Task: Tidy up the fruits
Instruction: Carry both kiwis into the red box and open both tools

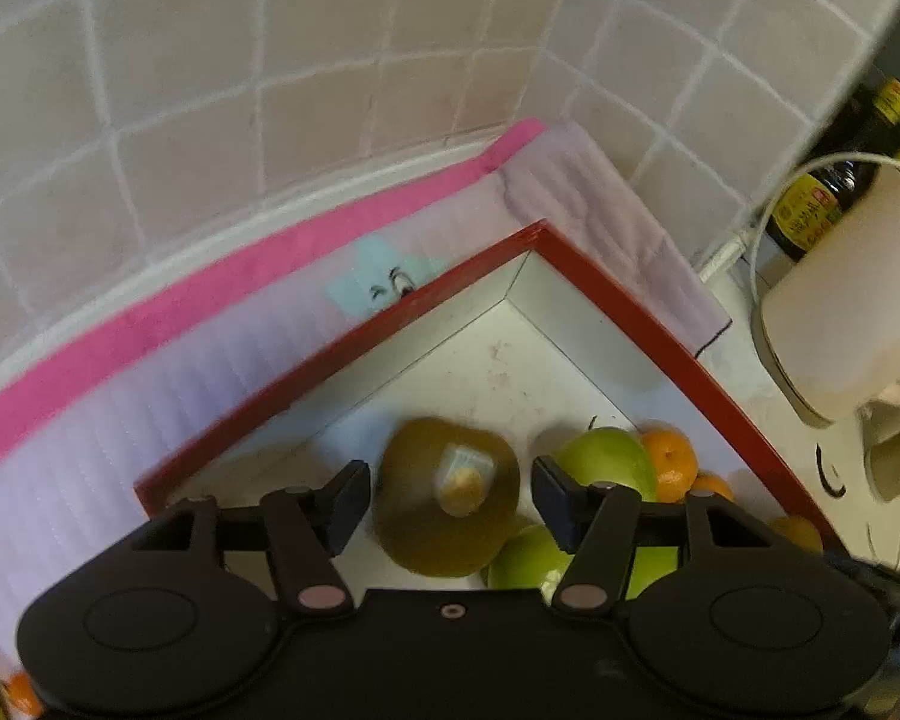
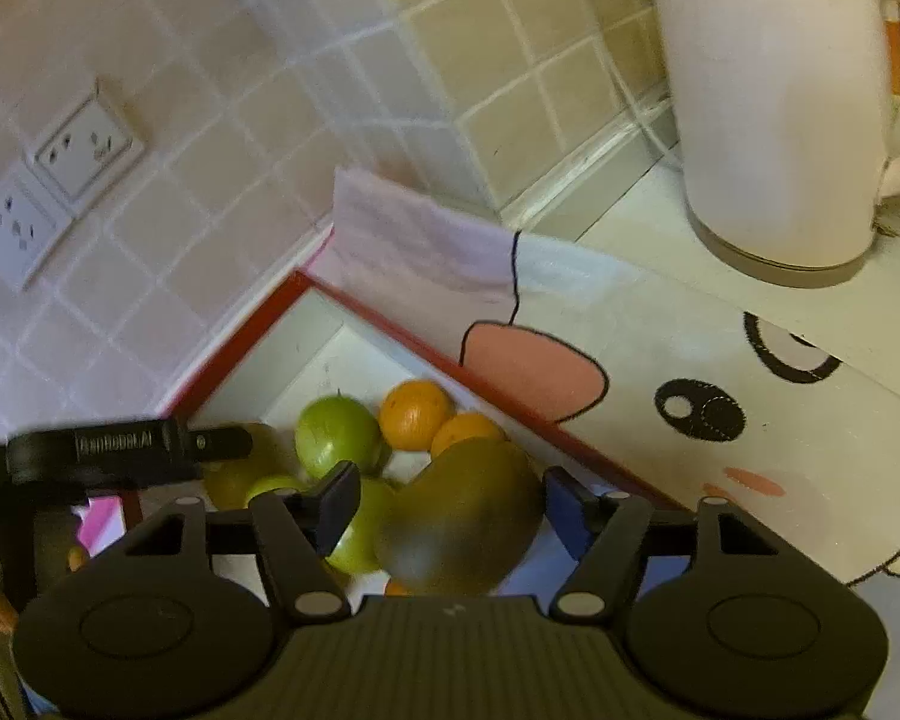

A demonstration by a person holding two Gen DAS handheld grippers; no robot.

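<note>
A red-rimmed white tray (image 1: 624,300) holds green apples (image 1: 612,459), oranges (image 1: 669,459) and kiwis. In the left wrist view a brown kiwi with a sticker (image 1: 447,495) lies between the fingers of my open left gripper (image 1: 450,495), with a gap on each side. In the right wrist view my open right gripper (image 2: 450,504) hovers over the tray (image 2: 252,324) with a blurred brown kiwi (image 2: 468,516) between its fingers, not clamped. Green apples (image 2: 336,435) and oranges (image 2: 414,414) lie beyond. The left gripper (image 2: 132,450) shows at the left.
A pink and lilac towel (image 1: 210,324) lies under the tray against the tiled wall. A white kettle (image 2: 780,108) stands at the right on a cartoon-face mat (image 2: 720,414). Dark sauce bottles (image 1: 822,198) stand behind it. Wall sockets (image 2: 54,186) sit at the left.
</note>
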